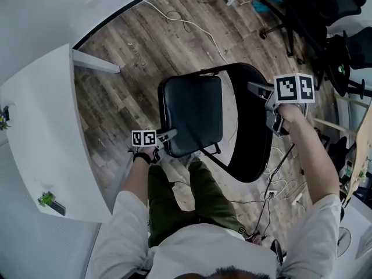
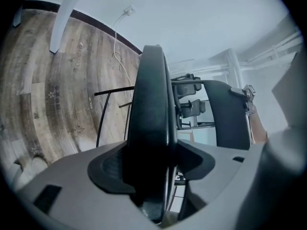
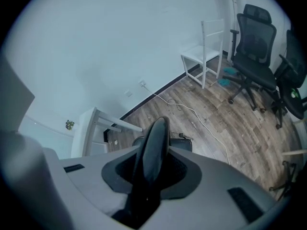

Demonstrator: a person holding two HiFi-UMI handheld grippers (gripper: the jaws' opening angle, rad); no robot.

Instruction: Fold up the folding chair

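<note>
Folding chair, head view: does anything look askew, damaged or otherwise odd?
Nothing looks damaged or spilled. The left claw clamps the near edge of the seat, and the right claw clamps the top of the backrest. Only a loose white cable trailing across the floor looks untidy.

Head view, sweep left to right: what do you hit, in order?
white table → left gripper → chair seat → chair backrest → right gripper → office chairs
</note>
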